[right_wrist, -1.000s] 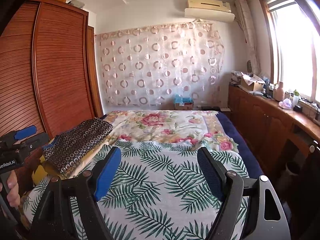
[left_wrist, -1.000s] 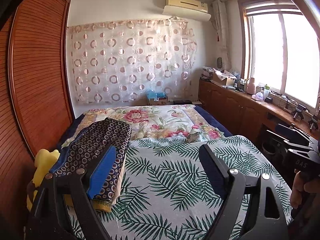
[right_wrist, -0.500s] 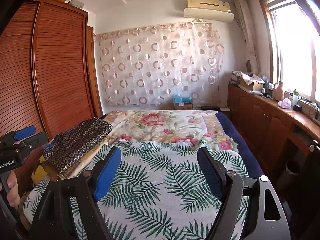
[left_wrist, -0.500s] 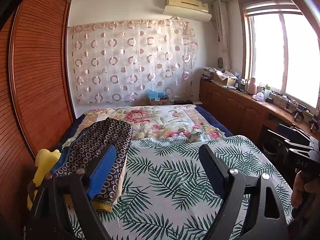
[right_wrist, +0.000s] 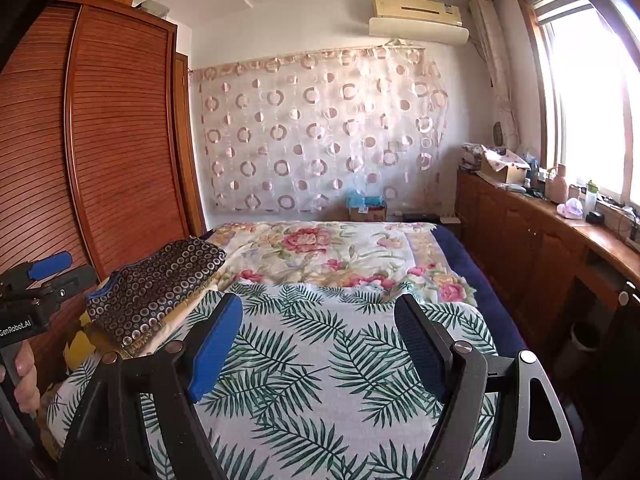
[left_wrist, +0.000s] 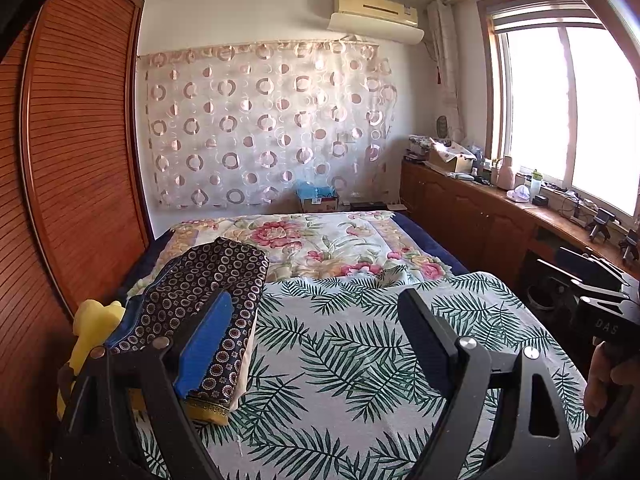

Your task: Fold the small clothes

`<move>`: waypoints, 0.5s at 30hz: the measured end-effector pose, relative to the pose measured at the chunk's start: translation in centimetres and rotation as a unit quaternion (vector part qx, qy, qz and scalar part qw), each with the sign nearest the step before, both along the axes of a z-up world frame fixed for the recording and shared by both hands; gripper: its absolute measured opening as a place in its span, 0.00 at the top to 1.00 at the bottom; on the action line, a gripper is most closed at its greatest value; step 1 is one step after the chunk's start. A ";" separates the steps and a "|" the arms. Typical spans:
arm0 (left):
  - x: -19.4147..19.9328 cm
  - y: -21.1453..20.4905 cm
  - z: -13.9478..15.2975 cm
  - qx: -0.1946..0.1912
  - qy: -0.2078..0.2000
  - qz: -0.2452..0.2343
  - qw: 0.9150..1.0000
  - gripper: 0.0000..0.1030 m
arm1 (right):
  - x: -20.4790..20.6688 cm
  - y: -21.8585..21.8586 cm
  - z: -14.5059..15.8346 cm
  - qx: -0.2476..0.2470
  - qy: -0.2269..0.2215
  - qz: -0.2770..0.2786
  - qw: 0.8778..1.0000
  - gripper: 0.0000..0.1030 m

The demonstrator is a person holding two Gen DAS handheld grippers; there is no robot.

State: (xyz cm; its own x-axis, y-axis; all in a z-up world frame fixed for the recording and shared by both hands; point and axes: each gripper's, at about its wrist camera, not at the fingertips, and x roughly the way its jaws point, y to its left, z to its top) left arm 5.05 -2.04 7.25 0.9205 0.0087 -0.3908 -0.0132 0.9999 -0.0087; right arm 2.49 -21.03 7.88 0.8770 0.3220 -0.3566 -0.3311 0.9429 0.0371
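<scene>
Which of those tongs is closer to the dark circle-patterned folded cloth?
Left. The left tongs hover right beside the folded cloth; the right tongs sit farther to its right.

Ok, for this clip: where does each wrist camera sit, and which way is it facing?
Left wrist: on the left gripper, above the leaf-print sheet, facing down the bed toward the curtain; own open fingers show, plus the other hand at right.
Right wrist: on the right gripper, same heading, further right; own open fingers show, left gripper at left edge.
Shared: folded circle-print garment, sheet, curtain, air conditioner, wardrobe.
</scene>
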 end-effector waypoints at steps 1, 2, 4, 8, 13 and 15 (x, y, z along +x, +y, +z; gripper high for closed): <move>0.1 0.1 0.0 0.000 0.001 0.000 1.000 0.17 | 0.0 0.0 0.0 -0.001 0.000 0.000 1.000 0.22; 0.1 0.2 0.1 -0.001 0.000 0.000 1.000 0.17 | 0.0 0.0 0.0 -0.001 0.000 0.000 1.000 0.22; 0.1 0.2 0.1 0.000 0.000 0.001 1.000 0.17 | 0.0 -0.1 -0.1 -0.002 -0.001 0.000 1.000 0.22; 0.0 0.2 0.0 0.000 0.001 0.000 1.000 0.17 | -0.1 -0.3 -0.1 -0.001 -0.002 -0.001 1.000 0.22; 0.0 0.3 0.1 -0.001 -0.001 0.001 1.000 0.17 | -0.3 -0.3 -0.2 0.000 -0.003 0.001 1.000 0.22; 0.0 0.4 0.1 -0.001 -0.001 0.000 1.000 0.17 | -0.3 -0.3 -0.2 0.001 -0.003 0.001 1.000 0.22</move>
State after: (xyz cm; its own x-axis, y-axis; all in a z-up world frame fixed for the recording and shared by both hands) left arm 5.05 -1.69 7.36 0.9209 0.0085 -0.3896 -0.0140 0.9998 -0.0110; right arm 2.21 -21.35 7.70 0.8783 0.3247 -0.3510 -0.3337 0.9420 0.0364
